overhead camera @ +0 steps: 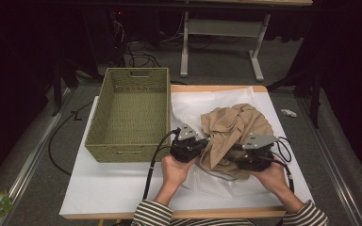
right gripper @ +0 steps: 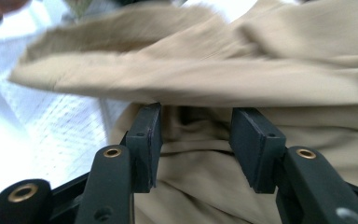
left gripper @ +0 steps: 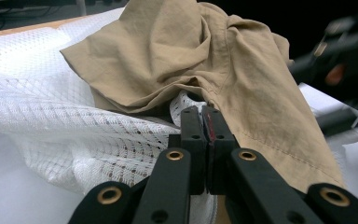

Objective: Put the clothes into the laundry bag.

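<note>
A crumpled tan cloth lies on a white mesh fabric on the table. My left gripper is at the cloth's left edge. In the left gripper view its jaws are pressed together where the tan cloth hem meets the mesh, pinching the cloth's edge. My right gripper is at the cloth's near right side. In the right gripper view that gripper stands open, its pads apart and not pressing, with folds of tan cloth just beyond and below them.
An empty green woven basket stands left of the cloth, close to my left gripper. The white table cover extends toward the near edge. A small white item lies on the floor off the table's right edge. Table legs and cables are behind.
</note>
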`<state>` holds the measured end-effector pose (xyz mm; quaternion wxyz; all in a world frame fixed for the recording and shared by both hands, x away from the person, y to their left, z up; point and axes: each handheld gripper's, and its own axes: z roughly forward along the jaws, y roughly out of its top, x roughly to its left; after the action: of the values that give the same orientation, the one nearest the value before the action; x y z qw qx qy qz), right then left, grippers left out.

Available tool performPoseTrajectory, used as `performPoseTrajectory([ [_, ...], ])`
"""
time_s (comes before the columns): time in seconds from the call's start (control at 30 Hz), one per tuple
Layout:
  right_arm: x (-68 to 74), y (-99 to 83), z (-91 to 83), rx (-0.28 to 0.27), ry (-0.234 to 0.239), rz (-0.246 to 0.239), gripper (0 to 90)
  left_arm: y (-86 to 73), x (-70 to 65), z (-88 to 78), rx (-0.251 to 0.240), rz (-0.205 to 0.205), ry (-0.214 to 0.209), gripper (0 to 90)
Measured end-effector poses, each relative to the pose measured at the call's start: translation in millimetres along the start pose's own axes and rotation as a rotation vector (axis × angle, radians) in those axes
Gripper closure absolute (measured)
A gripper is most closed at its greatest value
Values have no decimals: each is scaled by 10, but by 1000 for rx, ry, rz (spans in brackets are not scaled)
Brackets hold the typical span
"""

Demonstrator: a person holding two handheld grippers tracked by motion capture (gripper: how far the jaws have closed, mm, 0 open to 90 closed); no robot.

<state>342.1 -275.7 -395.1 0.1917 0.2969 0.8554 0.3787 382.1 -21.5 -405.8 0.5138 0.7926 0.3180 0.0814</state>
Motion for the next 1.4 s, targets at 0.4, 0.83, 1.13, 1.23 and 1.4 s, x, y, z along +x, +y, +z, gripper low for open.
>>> performPoseTrajectory([
  [0.4, -578, 339, 58, -19, -131, 179, 334, 0, -1, -1, 5, 2, 0, 889],
  [0.83, -733, 298, 486, 30, -50, 224, 850, -15, 33, -5, 8, -3, 3, 888],
  [1.13, -234, 151, -117, -102, -30, 3, 861, 16, 70, 27, 31, -42, 34, 888],
  [1.23, -56, 18, -177, -101, 8, -50, 860, 41, 79, 39, 36, -55, 40, 888],
  [1.4, 214, -146, -165, -60, 79, -130, 860, 75, 92, 46, 28, -68, 34, 889],
])
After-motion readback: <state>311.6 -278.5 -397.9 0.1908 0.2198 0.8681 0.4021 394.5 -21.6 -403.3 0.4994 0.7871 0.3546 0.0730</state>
